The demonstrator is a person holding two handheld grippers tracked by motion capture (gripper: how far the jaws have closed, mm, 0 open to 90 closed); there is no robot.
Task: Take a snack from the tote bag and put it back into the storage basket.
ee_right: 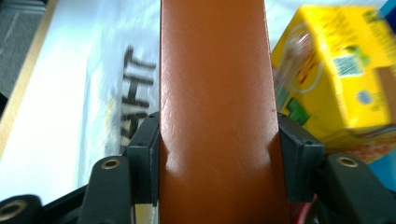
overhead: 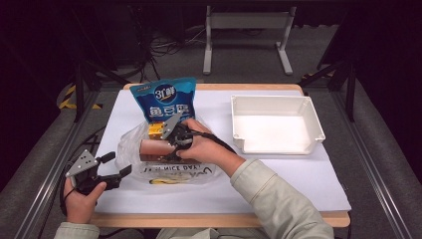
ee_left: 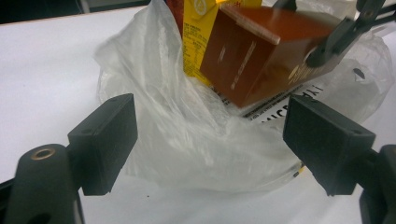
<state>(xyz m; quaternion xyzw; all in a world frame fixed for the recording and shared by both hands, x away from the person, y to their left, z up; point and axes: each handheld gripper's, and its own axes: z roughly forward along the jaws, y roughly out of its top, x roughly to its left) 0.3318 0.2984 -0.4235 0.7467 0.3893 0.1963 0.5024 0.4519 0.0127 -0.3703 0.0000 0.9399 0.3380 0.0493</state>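
Nearest you, your sleeves enter from the bottom of the high view, and your right forearm lies diagonally across the white table (overhead: 298,179), reaching up and left to the middle of the clear plastic bag (overhead: 130,147). Your right hand (overhead: 201,147) is wrapped around the right gripper (overhead: 174,142), which points left into the bag's mouth. In the right gripper view its two black jaws press flat against both sides of the brown carton (ee_right: 212,102), so you have a firm grip on it with the jaws partly closed to the carton's width. That carton sits inside the bag, tilted, just in front of the yellow carton (ee_right: 334,79), and both stand right below the blue snack pouch (overhead: 165,98), which is upright at the back edge of the bag.

Your left hand (overhead: 82,196) rests low at the table's near-left corner, holding the left gripper (overhead: 113,167) level and aimed right at the bag. Its jaws stand wide apart and grip nothing; in the left gripper view the crumpled bag film lies between and beyond the pads (ee_left: 105,140), not pinched.

Well apart to the right, the white bin (overhead: 239,124) sits near the table's far edge.
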